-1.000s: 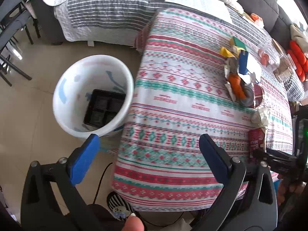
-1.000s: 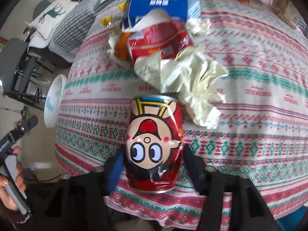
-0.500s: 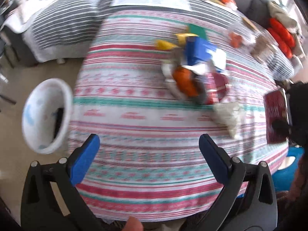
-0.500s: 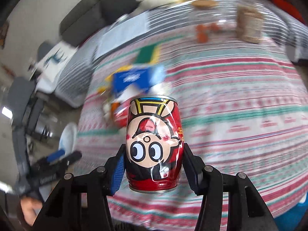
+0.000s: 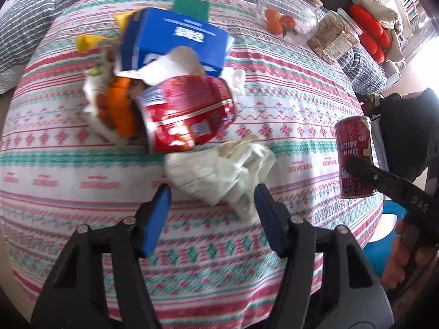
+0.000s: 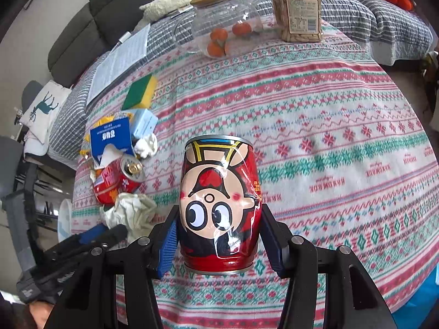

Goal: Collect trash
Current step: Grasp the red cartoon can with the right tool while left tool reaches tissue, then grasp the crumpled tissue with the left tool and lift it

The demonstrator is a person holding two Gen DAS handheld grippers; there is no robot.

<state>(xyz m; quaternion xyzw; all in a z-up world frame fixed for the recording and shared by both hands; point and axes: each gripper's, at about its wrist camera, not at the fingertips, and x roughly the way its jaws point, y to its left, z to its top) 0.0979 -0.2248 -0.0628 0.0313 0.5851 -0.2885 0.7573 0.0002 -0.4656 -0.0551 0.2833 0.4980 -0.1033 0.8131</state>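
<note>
Your left hand-held gripper (image 5: 211, 213) is closing w/ the crumpled tissue (image 5: 219, 172) just ahead, between the pads but not pinched yet, so push in deeper imo. Right hand-held gripper (image 6: 219, 242) is clamped on the milk can (image 6: 219, 205), above the bench (image 6: 329, 142).

A table under a red, green and white patterned cloth (image 6: 329, 104) fills the room's middle. Behind it stands a dark grey sofa (image 6: 82, 35) draped with a grey striped blanket (image 6: 370, 13); daylight enters at a bright window (image 5: 422, 35).

Trash pile sitting on the bench (image 5: 274, 104).
Crumpled paper (image 5: 219, 172) is lying below the crushed can (image 5: 186, 115); box (image 5: 175, 41) above it.
</note>
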